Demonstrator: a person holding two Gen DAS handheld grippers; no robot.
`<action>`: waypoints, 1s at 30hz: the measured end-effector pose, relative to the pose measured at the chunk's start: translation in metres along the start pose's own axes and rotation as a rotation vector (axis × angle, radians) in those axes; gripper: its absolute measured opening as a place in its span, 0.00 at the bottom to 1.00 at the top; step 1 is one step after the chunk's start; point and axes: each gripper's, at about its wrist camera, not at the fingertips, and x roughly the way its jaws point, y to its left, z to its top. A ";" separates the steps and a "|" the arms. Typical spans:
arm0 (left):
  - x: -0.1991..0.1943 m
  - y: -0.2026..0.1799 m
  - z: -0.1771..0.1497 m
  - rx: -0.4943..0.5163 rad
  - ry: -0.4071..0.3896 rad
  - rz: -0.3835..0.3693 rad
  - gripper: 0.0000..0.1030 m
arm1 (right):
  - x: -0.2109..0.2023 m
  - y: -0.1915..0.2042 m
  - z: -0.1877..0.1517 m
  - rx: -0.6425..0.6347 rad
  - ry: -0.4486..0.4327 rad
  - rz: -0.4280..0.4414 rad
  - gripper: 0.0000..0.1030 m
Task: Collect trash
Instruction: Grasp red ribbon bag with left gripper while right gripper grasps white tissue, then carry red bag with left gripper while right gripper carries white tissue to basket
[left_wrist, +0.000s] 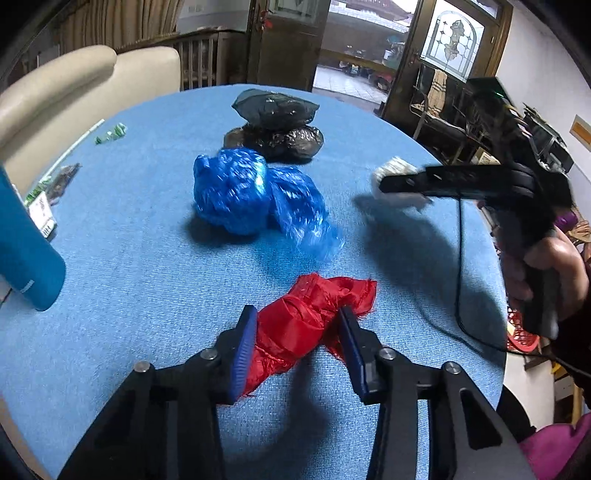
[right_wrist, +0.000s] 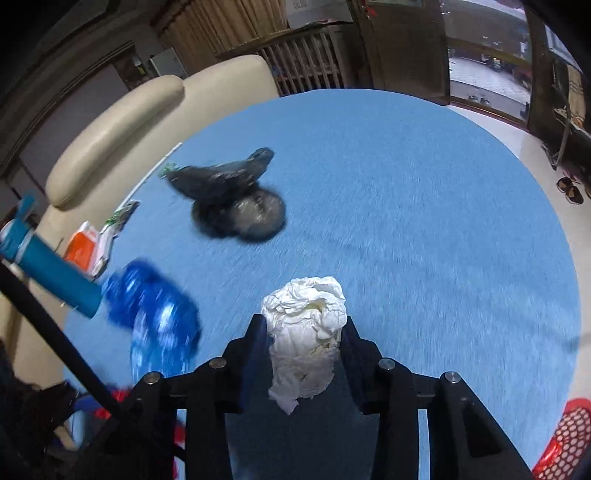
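Observation:
My left gripper (left_wrist: 297, 325) is shut on a crumpled red plastic bag (left_wrist: 306, 325) that lies on the round blue table (left_wrist: 147, 295). My right gripper (right_wrist: 304, 332) is shut on a crumpled white paper tissue (right_wrist: 306, 332) and holds it above the table (right_wrist: 424, 221); it also shows in the left wrist view (left_wrist: 391, 181) at the right, with the tissue (left_wrist: 393, 168) at its tips. A crumpled blue plastic bag (left_wrist: 255, 195) lies mid-table, also in the right wrist view (right_wrist: 155, 314). Black plastic bags (left_wrist: 275, 125) are piled behind it (right_wrist: 236, 199).
A teal bottle (left_wrist: 26, 251) lies at the table's left edge, with wrappers (left_wrist: 44, 206), a green scrap (left_wrist: 110, 133) and a white straw (left_wrist: 79, 142) nearby. A red mesh basket (right_wrist: 565, 439) stands off the table's right side. A cream sofa (left_wrist: 74, 85) is behind the table.

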 end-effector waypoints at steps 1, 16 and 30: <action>-0.002 -0.001 -0.001 0.003 -0.007 0.002 0.40 | -0.004 0.000 -0.004 0.003 0.000 0.006 0.41; -0.025 -0.010 0.013 0.005 -0.031 -0.063 0.35 | -0.059 0.020 -0.043 -0.045 -0.047 0.001 0.41; -0.060 -0.015 0.061 0.051 -0.142 -0.080 0.35 | -0.083 0.026 -0.035 -0.080 -0.064 -0.039 0.41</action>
